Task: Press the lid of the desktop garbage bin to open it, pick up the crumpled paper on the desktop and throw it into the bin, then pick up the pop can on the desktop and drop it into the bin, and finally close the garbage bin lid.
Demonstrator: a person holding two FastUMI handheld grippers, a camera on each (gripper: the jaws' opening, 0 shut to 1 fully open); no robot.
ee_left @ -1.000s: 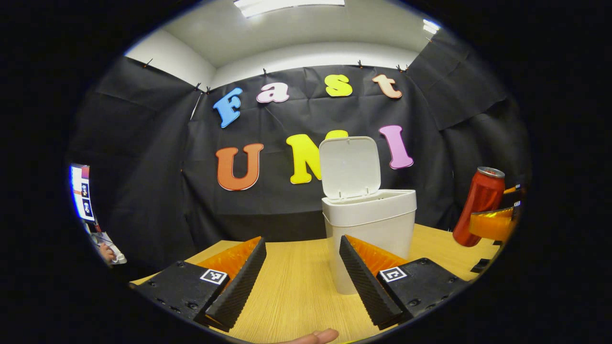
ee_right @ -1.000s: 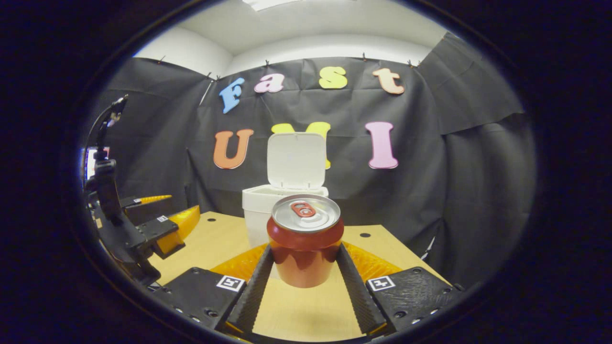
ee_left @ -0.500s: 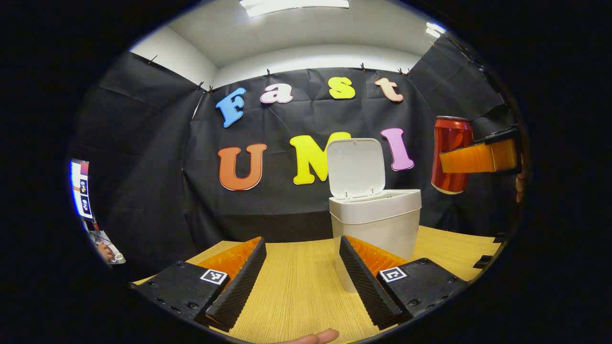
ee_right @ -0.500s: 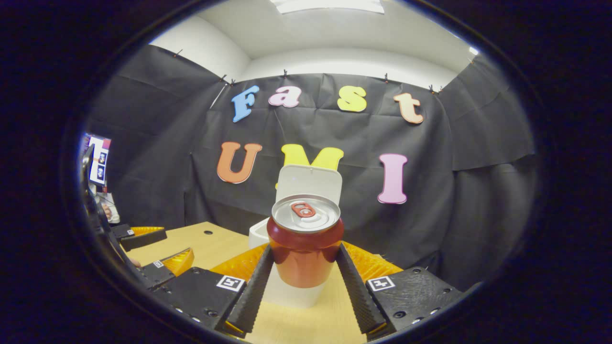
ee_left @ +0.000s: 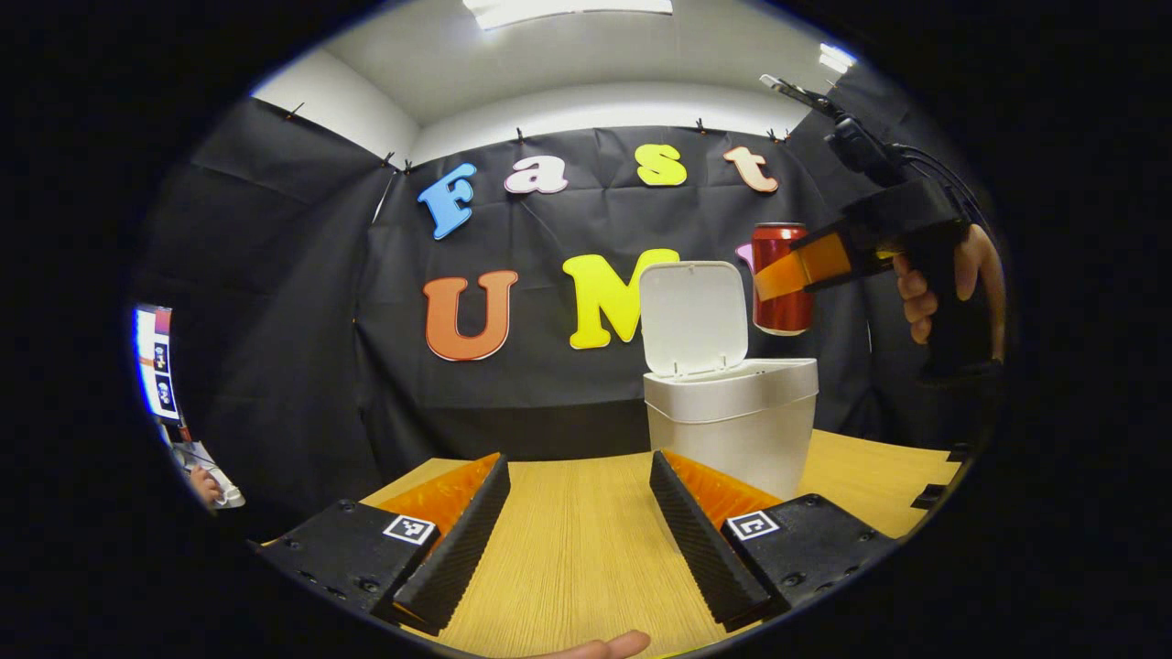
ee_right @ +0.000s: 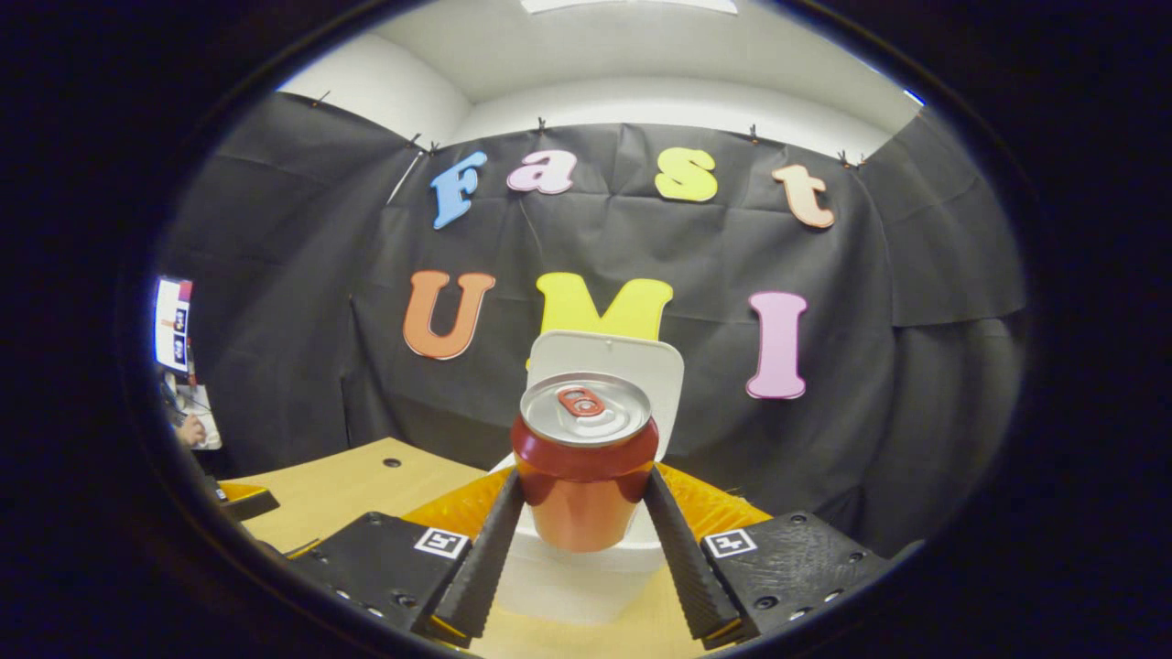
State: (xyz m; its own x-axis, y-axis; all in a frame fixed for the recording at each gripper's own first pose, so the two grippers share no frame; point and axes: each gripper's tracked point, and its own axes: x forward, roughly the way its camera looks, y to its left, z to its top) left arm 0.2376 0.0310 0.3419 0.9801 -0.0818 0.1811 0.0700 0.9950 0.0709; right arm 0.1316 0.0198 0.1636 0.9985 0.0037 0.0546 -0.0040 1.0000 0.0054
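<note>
In the left gripper view, the left tool (ee_left: pixel 577 540) sits low over the near edge of the desk (ee_left: pixel 568 558), its jaws spread wide with nothing between them. A fingertip (ee_left: pixel 613 645) shows at the desk's near edge below it. Just beyond its right finger stands the bin (ee_left: pixel 732 426), on the desk toward the right, with the lid (ee_left: pixel 693 316) swung up and standing nearly upright at the back of the rim.

Above and to the right of the bin, the right tool (ee_left: pixel 787 275), gripped by a hand (ee_left: pixel 943 275), carries the can (ee_left: pixel 781 279) in the air. The can is upright, its long axis vertical, with its base higher than the bin's rim and toward the rim's right side, beside the raised lid.

In the right gripper view, the right tool (ee_right: pixel 581 540) is clamped on the can (ee_right: pixel 584 458), one finger pressing each side of the body, top end up. The bin (ee_right: pixel 586 586) lies directly ahead and below the can, and the lid (ee_right: pixel 664 384) rises just behind it.

The drop turns on this: the opening lies forward and down from the can, so the right tool probably has to travel a little farther toward the lid before letting go, or the can may strike the rim. Whether the paper is already inside cannot be seen. The left tool is nearer the bin for closing the lid afterward.
</note>
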